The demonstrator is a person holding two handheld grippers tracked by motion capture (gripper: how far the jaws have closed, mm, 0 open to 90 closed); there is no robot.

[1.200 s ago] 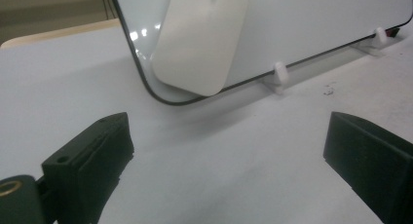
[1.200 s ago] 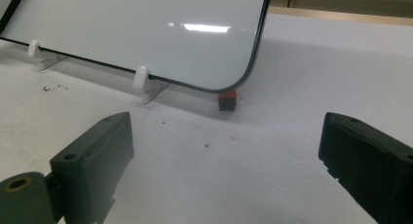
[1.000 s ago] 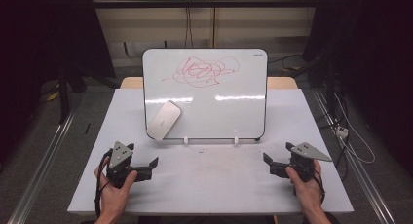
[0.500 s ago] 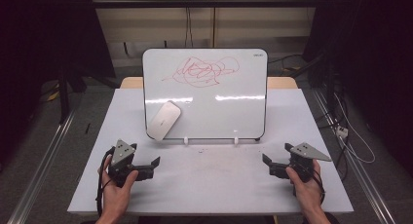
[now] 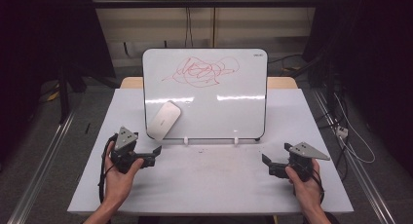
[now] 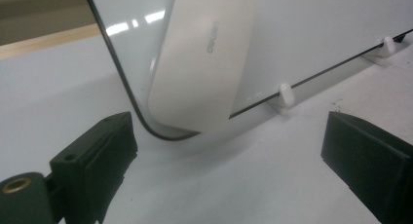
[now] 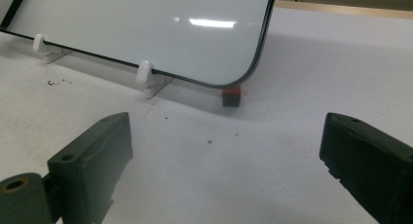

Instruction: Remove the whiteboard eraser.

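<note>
Table (image 5: 214, 185): A big white top is seen. Nothing is moved on it yet. Both grippers are held low over its near part.

Whiteboard (image 5: 219, 107): It is stood up at the back of the table, leaned back on small white feet. Red scribbles (image 5: 202, 70) are drawn near its top. It could be tipped over if it is pushed too hard, because it is only propped up.

Eraser (image 5: 164, 120): The white eraser is stuck flat on the board's lower left corner, tilted. It seems to be the thing wanted for wiping. It could be knocked off and dropped if it is bumped from the side, or let slip if it is pinched only at its thin edge.

Left gripper (image 5: 155, 156): Its jaws are spread wide, with nothing between them. It is pointed at the eraser, quite near. The board's edge could be pinched by mistake if the aim is off.

Right gripper (image 5: 265, 164): Its jaws are spread wide too, and nothing is held. It is kept near the board's lower right corner.

Red block (image 7: 231, 96): A tiny red and black bit is seen by that corner. It could be nudged away by the right gripper.
</note>
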